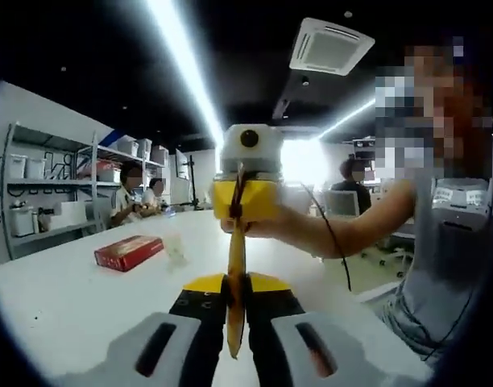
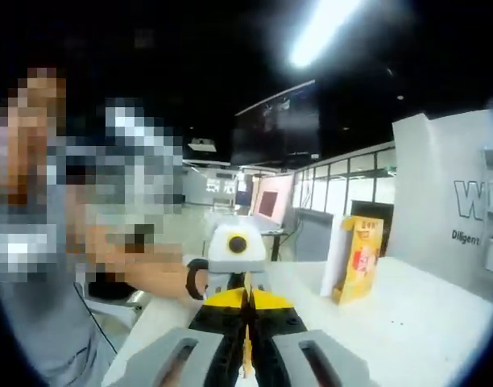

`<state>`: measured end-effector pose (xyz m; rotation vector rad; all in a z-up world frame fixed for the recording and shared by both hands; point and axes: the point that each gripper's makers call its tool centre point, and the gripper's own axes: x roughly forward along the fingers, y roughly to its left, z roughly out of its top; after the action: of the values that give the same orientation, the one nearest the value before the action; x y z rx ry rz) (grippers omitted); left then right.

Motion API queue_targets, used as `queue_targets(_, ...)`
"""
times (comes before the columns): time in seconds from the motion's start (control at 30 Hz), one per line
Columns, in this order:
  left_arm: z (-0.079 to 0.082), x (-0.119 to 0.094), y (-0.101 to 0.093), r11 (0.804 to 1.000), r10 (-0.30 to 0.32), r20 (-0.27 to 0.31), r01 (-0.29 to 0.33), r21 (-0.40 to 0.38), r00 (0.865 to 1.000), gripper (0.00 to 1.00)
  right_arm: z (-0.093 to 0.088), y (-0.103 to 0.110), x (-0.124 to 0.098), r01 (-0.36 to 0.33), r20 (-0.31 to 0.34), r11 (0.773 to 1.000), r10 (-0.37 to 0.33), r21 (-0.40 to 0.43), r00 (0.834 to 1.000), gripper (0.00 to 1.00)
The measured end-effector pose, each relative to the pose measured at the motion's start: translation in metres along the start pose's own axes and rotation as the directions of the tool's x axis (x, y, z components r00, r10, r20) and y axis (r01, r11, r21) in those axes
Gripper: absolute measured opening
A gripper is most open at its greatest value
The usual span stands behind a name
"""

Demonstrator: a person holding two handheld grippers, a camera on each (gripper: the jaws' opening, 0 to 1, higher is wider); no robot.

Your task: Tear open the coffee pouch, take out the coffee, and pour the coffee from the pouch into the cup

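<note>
You had the coffee pouch (image 1: 236, 266) stretched edge-on between both grippers above the white table (image 1: 61, 298). Your left gripper (image 1: 235, 322) was clamped on its near end, and your right gripper (image 2: 247, 339) pinched the far end. A red box (image 1: 128, 251) lay on the table, left of the pouch.

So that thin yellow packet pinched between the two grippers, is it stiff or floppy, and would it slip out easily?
The coffee pouch looks thin and flat, edge-on between the left gripper and right gripper, so probably light and floppy if released. Stretched between them it appears straight. Its surface seems glossy, so possibly slippery, though both jaws look clamped tight.
</note>
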<state>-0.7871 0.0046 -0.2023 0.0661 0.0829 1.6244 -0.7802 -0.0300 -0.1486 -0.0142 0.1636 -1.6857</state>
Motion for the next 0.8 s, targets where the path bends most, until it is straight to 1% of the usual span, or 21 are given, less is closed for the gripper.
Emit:
queue_targets(0.1, -0.005, 0.005, 0.011, 1.0, 0.001, 0.019, -0.001, -0.008, 1.0, 0.11, -0.006, -0.017, -0.005, 0.022, 0.021, 1.0, -0.022, 0.02, 1.0, 0.01)
queue_targets(0.17, -0.012, 0.006, 0.016, 1.0, 0.009, 0.025, -0.009, -0.017, 1.0, 0.11, -0.013, -0.025, -0.006, 0.045, 0.04, 0.999, -0.046, 0.028, 0.998, 0.01)
queue_targets(0.23, -0.018, 0.005, 0.018, 1.0, 0.012, 0.025, -0.011, -0.026, 1.0, 0.11, -0.02, -0.027, -0.005, 0.044, 0.063, 0.998, -0.047, 0.042, 0.997, 0.02)
queue_targets(0.3, -0.025, 0.004, 0.021, 0.999, 0.025, 0.014, -0.025, -0.026, 1.0, 0.11, -0.028, -0.029, -0.002, 0.051, 0.072, 0.997, -0.054, 0.052, 0.996, 0.02)
queue_targets(0.33, -0.027, 0.003, 0.023, 0.999, 0.029, 0.008, -0.028, -0.026, 1.0, 0.11, -0.029, -0.029, 0.0, 0.057, 0.076, 0.997, -0.061, 0.048, 0.995, 0.02)
queue_targets(0.37, -0.027, 0.0, 0.025, 0.999, 0.032, 0.008, -0.032, -0.035, 0.999, 0.11, -0.028, -0.03, 0.001, 0.069, 0.099, 0.997, -0.072, 0.031, 0.993, 0.02)
queue_targets(0.43, -0.027, -0.003, 0.024, 0.998, 0.023, 0.015, -0.022, -0.051, 1.0, 0.11, -0.026, -0.027, 0.004, 0.053, 0.152, 0.998, -0.056, 0.027, 0.987, 0.02)
queue_targets(0.53, -0.026, -0.004, 0.022, 0.997, 0.018, 0.039, -0.015, -0.074, 0.999, 0.11, -0.026, -0.026, 0.006, 0.038, 0.195, 0.998, -0.046, 0.043, 0.98, 0.02)
queue_targets(0.63, -0.027, -0.002, 0.022, 0.997, 0.029, 0.047, -0.026, -0.078, 0.998, 0.11, -0.026, -0.027, 0.005, 0.027, 0.212, 0.997, -0.042, 0.072, 0.976, 0.02)
queue_targets(0.8, -0.026, -0.001, 0.021, 0.997, 0.029, 0.051, -0.025, -0.067, 0.998, 0.11, -0.025, -0.025, 0.005, 0.033, 0.209, 0.997, -0.046, 0.066, 0.977, 0.02)
